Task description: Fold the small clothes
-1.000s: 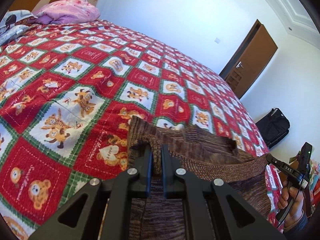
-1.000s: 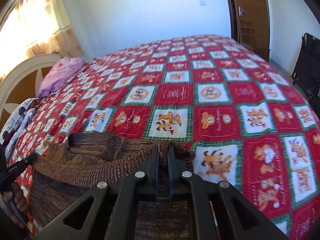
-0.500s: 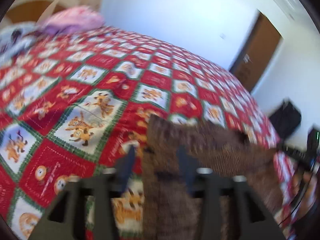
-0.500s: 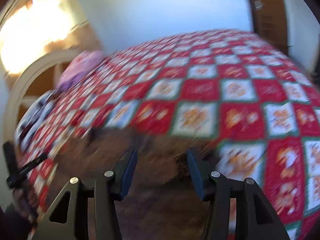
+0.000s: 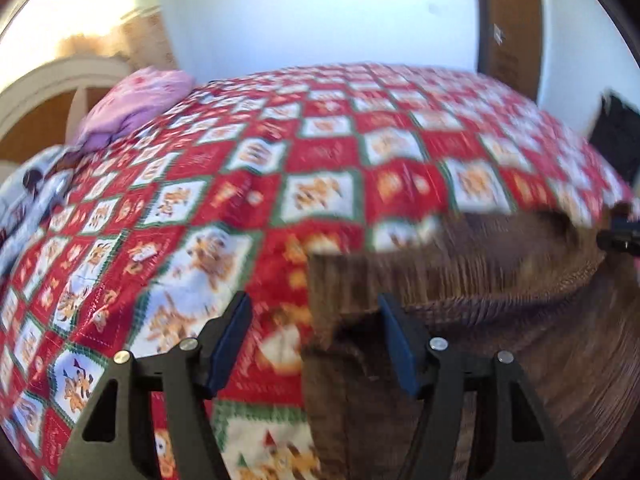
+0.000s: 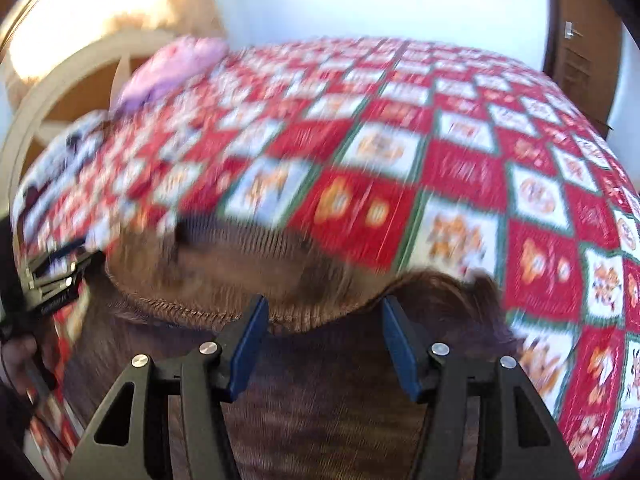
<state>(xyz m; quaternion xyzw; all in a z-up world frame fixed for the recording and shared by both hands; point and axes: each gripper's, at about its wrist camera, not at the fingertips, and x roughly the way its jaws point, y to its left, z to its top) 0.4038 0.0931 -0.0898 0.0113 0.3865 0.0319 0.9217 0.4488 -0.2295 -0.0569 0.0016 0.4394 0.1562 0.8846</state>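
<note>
— So where is the brown sweater?
— Near edge of the bed, lying left to right.
— Is it held?
— No. The left gripper is opening over its left end; the right gripper gapes too, over the right end.

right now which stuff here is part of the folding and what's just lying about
Part of the job:
- brown knit garment, lying on the bedspread
- left gripper, fingers opening, off the knit
- right gripper, fingers apart

Just lying about:
- red patchwork bedspread
- pink pillow
- black bag
- brown door
</note>
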